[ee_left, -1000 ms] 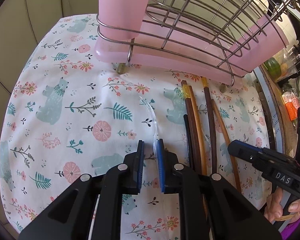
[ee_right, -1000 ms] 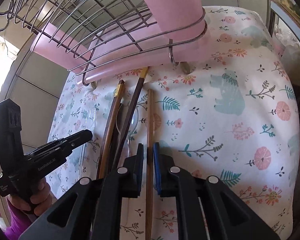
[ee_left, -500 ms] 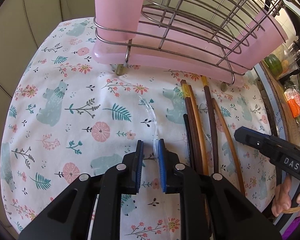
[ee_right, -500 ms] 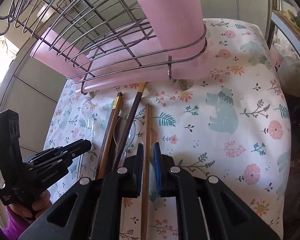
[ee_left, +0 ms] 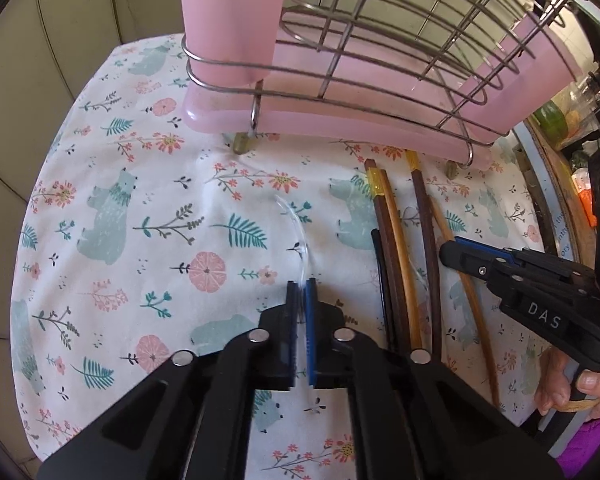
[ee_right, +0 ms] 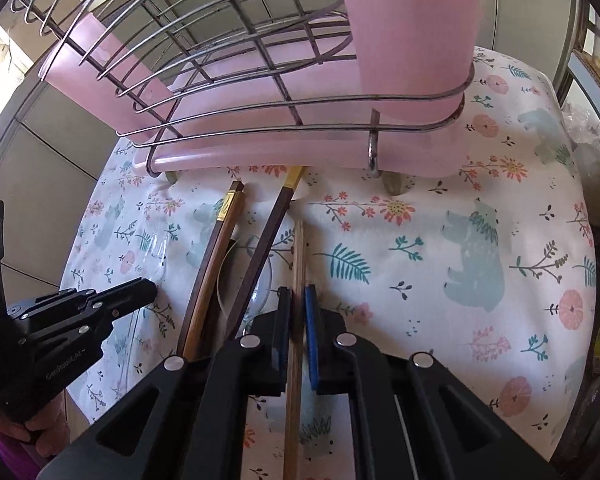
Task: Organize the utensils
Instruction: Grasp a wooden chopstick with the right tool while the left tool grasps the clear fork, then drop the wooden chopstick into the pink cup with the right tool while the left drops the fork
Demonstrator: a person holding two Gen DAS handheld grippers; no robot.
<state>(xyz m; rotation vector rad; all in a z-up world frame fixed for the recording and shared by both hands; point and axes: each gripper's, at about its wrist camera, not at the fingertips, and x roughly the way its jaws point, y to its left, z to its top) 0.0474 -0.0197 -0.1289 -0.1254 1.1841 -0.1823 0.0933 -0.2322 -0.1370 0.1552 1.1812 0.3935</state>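
My left gripper point(ee_left: 301, 286) is shut on a clear plastic utensil point(ee_left: 298, 232) that curves away over the floral cloth. My right gripper point(ee_right: 297, 294) is shut on a light wooden chopstick point(ee_right: 299, 256), which runs between the jaws toward the rack. Several dark and bamboo chopsticks point(ee_left: 396, 264) lie side by side just right of the left gripper; in the right wrist view they point(ee_right: 216, 264) lie left of my right gripper, over a clear spoon point(ee_right: 260, 284). A pink utensil cup point(ee_left: 236, 20) hangs on the rack's corner.
A wire dish rack on a pink tray point(ee_left: 380, 120) stands at the back of the floral tablecloth point(ee_left: 120, 208); it also shows in the right wrist view point(ee_right: 260, 152). Kitchen clutter sits past the table's right edge point(ee_left: 556, 124).
Both grippers closed: the left on the clear utensil, the right on the light chopstick. Both moved forward toward the rack.
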